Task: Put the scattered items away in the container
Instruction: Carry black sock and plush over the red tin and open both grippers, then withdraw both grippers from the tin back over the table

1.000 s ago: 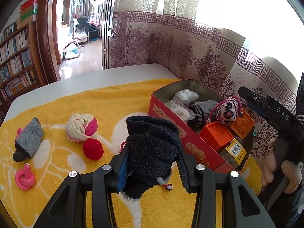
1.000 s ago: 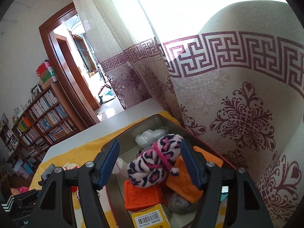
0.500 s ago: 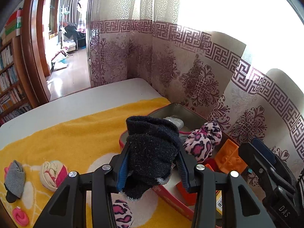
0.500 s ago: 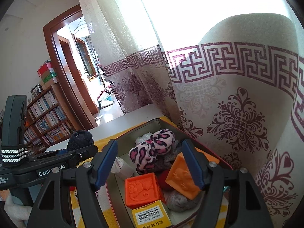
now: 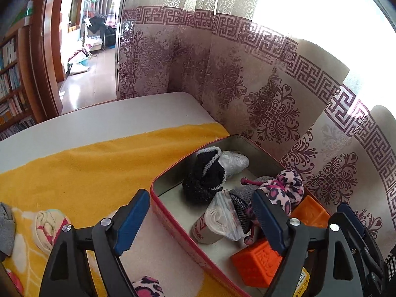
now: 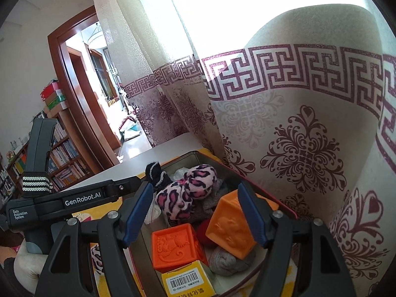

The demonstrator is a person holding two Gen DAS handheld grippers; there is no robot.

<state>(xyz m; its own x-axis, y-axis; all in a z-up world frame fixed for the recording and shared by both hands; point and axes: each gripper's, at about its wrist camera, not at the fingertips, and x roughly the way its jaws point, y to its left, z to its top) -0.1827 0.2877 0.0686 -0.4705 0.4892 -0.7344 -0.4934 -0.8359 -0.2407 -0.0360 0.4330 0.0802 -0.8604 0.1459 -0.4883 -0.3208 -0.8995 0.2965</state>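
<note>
Tin (image 5: 173, 220) on yellow towel (image 5: 99, 168) holds 2 orange blocks, 1 black sock (image 5: 204, 182), 1 leopard sock (image 5: 284, 189). 3 items remain on towel at 8 o'clock. Left gripper (image 5: 200, 221) jaws opening, nothing betw. them; right gripper (image 6: 195, 212) wide, empty.

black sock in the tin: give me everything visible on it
The black sock is a bundled-up fuzzy knit with a pale grey trim along its cuff. It lies loose inside the red tin near the far end, on the tin's floor, against a crumpled clear plastic bag behind it. Nothing grips it. From the right wrist view only its cuff shows.
</note>
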